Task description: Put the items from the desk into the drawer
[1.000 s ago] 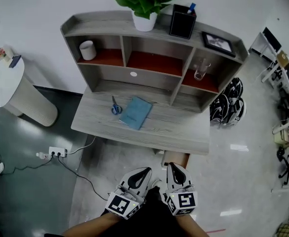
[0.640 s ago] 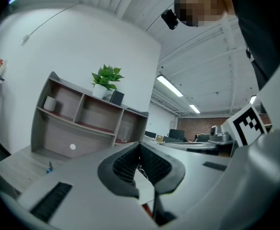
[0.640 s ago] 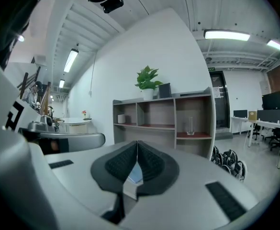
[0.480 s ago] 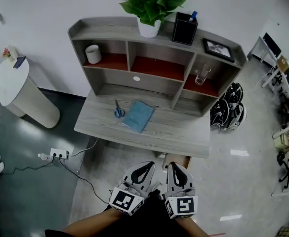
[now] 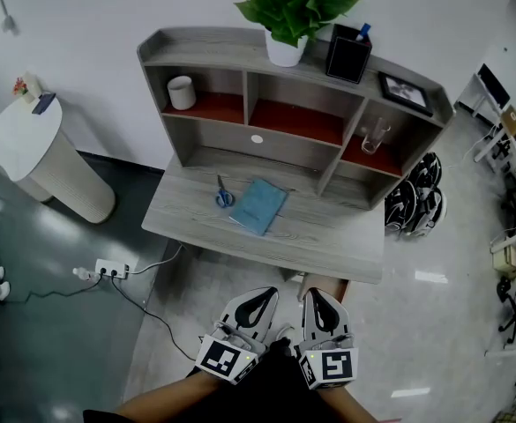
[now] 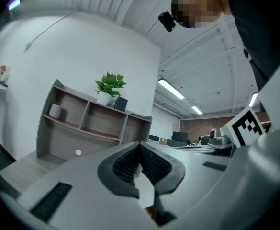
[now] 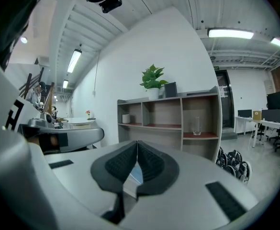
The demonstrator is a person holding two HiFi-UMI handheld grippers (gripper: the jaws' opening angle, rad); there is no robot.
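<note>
Left hand-held gripper (image 5: 259, 294) and right hand-held gripper (image 5: 316, 294), jaws together, before desk (image 5: 328, 236) with scissors (image 5: 225, 196), notebook (image 5: 262, 206)

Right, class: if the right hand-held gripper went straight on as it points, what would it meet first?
Probably the near edge or top of the desk, just ahead of the right hand-held gripper; the blue notebook lies beyond, roughly in line. Depth is unclear.
</note>
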